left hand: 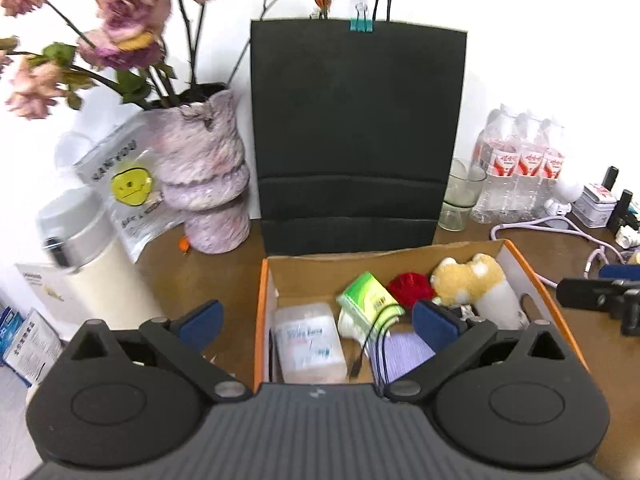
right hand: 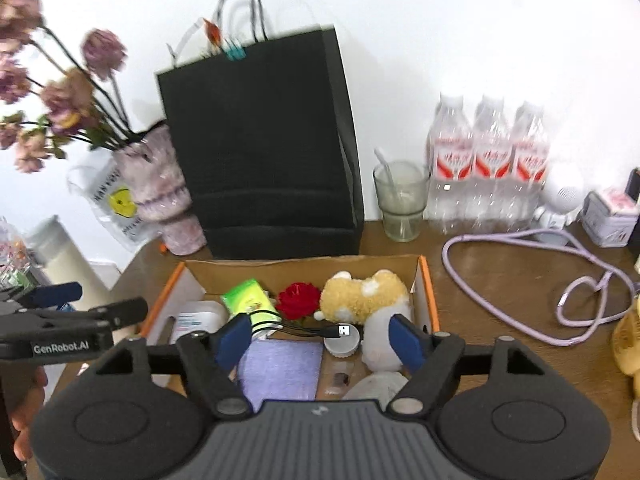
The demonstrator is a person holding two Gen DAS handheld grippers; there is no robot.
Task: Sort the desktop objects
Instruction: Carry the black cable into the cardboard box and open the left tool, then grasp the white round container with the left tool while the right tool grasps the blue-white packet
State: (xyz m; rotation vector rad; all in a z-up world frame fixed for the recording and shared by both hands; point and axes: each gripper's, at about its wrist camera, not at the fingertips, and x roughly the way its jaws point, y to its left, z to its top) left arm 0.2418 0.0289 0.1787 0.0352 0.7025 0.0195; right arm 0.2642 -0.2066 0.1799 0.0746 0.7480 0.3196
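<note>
An open cardboard box [left hand: 536, 280] with orange edges sits on the brown desk; it also shows in the right wrist view [right hand: 428, 280]. It holds a yellow plush toy [left hand: 472, 276], a red rose [left hand: 410, 286], a green tissue pack [left hand: 368, 294], a clear plastic case [left hand: 310, 342], a purple cloth [right hand: 280, 368], a black USB cable [right hand: 320, 330] and a round white lid [right hand: 342, 342]. My left gripper [left hand: 318, 322] is open and empty above the box's near left part. My right gripper [right hand: 320, 340] is open and empty above the box's near side.
A black paper bag [left hand: 356, 132] stands behind the box. A pink vase [left hand: 208, 184] with dried flowers is at the left, beside a cream thermos [left hand: 92, 264]. A glass cup [right hand: 400, 200], water bottles [right hand: 488, 164], a purple cable [right hand: 560, 276] and a small tin [right hand: 610, 216] are at the right.
</note>
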